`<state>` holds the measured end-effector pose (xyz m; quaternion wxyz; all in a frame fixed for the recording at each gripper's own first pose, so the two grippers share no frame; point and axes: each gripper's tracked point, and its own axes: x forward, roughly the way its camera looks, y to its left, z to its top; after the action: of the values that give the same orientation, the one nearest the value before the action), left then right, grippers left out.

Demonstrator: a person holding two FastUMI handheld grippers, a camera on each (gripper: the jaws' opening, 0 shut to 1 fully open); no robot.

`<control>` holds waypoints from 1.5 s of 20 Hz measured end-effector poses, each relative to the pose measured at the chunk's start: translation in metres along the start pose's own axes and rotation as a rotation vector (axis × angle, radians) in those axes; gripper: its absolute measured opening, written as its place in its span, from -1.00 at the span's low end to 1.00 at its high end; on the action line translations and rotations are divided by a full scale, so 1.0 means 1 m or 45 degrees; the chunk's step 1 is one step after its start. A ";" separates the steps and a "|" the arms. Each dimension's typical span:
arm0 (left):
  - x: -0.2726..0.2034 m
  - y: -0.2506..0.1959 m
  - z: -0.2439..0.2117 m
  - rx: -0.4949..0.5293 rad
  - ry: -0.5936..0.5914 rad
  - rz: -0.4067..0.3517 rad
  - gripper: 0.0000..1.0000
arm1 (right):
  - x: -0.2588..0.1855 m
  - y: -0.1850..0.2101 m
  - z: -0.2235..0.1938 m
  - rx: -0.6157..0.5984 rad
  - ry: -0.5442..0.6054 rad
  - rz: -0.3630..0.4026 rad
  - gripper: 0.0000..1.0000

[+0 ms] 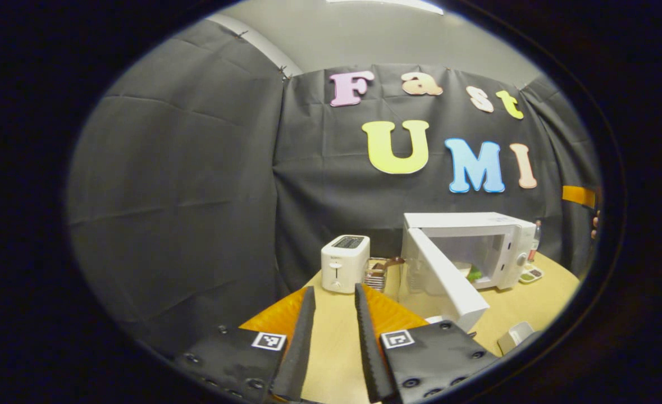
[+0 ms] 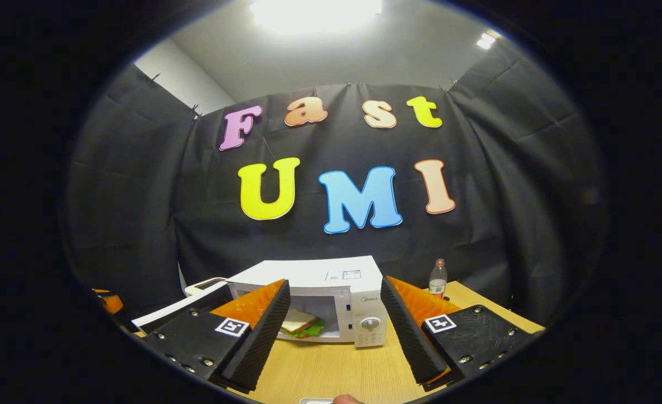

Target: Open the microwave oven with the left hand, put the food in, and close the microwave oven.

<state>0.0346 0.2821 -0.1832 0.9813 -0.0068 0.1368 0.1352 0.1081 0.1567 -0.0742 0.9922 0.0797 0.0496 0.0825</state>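
In the right gripper view, a triangular sandwich with green lettuce [image 2: 300, 324] is being seen inside the white box-shaped microwave oven [image 2: 331, 297] on the pale wooden bench [image 2: 336, 370], with the right gripper [image 2: 335, 331] being held spread and empty before it. In the left gripper view, the left gripper [image 1: 333, 342] is likewise being held parted, nothing pinched, while the oven's white door [image 1: 446, 278] is being shown swung open at two o'clock, a white toaster [image 1: 345, 262] at twelve.

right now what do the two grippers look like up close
The left gripper and right gripper match: two long ridged fingers each, mounted on dark bolted blocks, and every block carries a small square black-and-white marker. No cables or sleeves are visible.
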 end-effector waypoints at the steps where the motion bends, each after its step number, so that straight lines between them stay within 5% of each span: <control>1: 0.004 0.004 -0.006 0.005 0.015 0.038 -0.26 | -0.001 -0.003 0.003 -0.011 -0.008 -0.003 0.95; 3: 0.014 0.002 -0.023 -0.020 0.061 0.055 -0.81 | -0.005 -0.008 0.008 -0.034 -0.019 -0.006 0.95; 9: 0.014 -0.034 -0.061 -0.092 0.196 -0.025 -0.82 | -0.010 -0.024 0.013 -0.083 -0.011 -0.009 0.95; 22: -0.012 -0.104 -0.057 -0.043 0.222 -0.060 -0.86 | -0.051 -0.105 0.017 -0.070 0.001 -0.061 0.95; 30: -0.016 -0.189 -0.041 -0.014 0.195 -0.226 -0.82 | -0.070 -0.125 0.015 -0.078 0.016 -0.051 0.96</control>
<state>0.0598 0.0942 -0.2228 0.9760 -0.0345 0.2095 0.0476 0.0608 0.0206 -0.0743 0.9953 0.0477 0.0549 0.0645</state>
